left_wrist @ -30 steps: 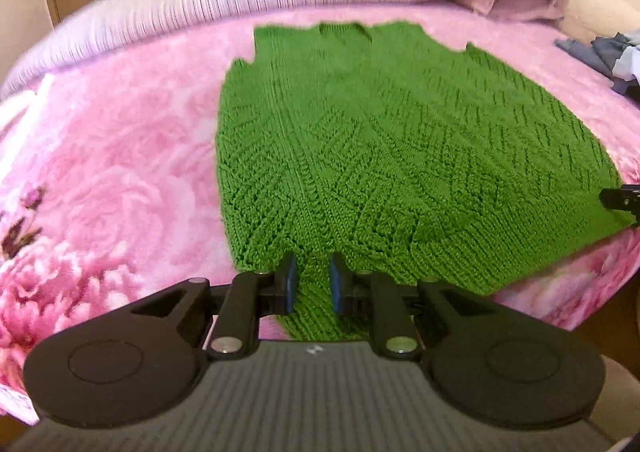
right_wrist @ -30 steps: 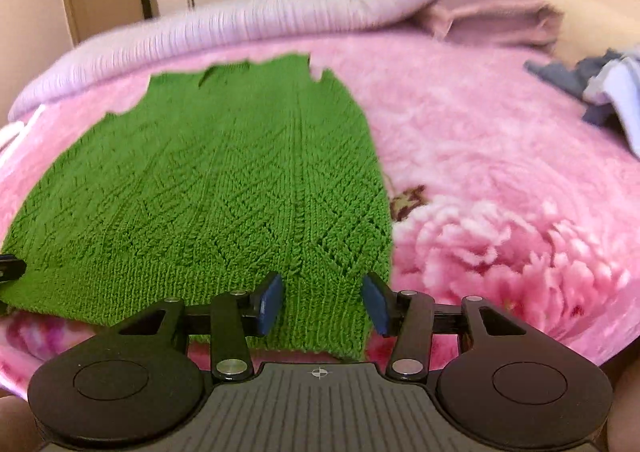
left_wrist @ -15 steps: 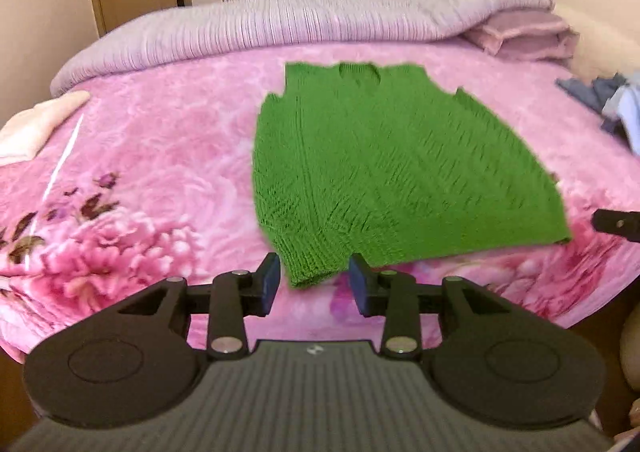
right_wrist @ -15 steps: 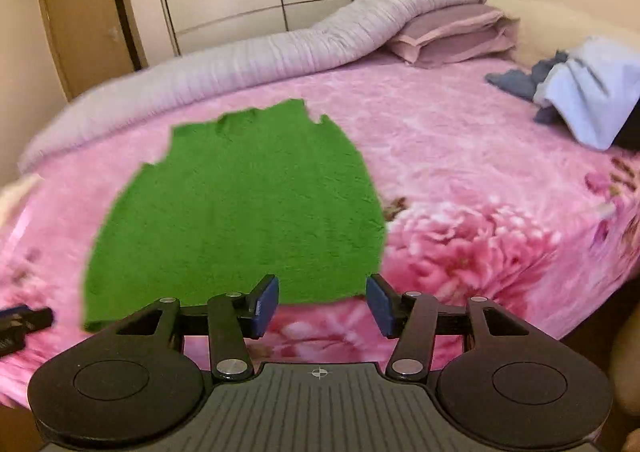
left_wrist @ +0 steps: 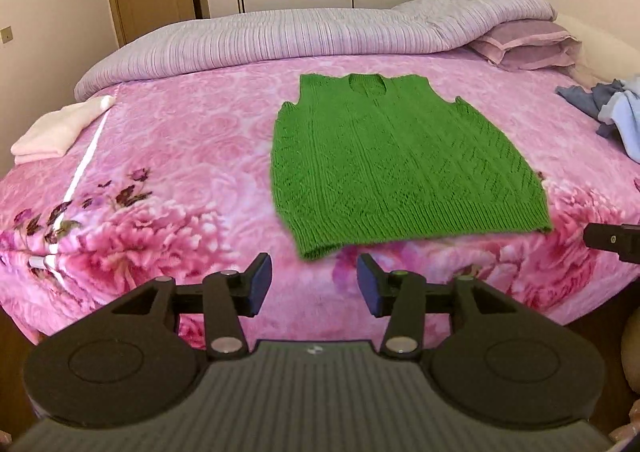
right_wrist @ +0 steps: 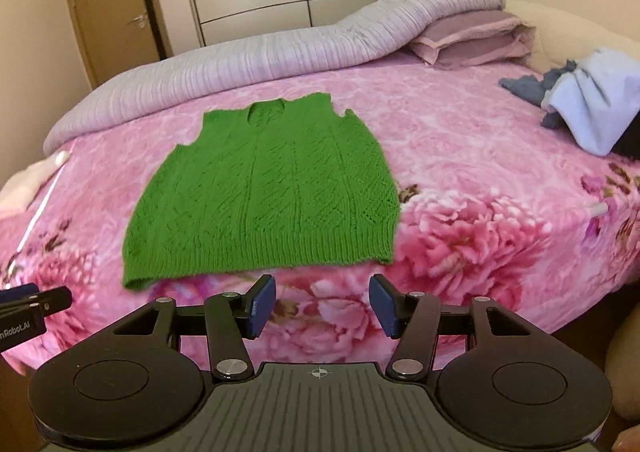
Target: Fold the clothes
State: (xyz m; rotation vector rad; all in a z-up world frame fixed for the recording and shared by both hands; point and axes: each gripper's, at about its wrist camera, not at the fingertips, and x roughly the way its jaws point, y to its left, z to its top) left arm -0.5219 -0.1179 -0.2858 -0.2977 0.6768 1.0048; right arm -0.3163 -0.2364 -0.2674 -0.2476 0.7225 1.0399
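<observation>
The green cable-knit sleeveless vest point(left_wrist: 396, 164) is spread flat on the pink floral bed blanket point(left_wrist: 180, 156), hem nearest – just ahead of the left hand-held gripper point(left_wrist: 314, 284) and right hand-held gripper point(right_wrist: 322, 306), both held released and empty, presumably so hem corners can be reached.
</observation>
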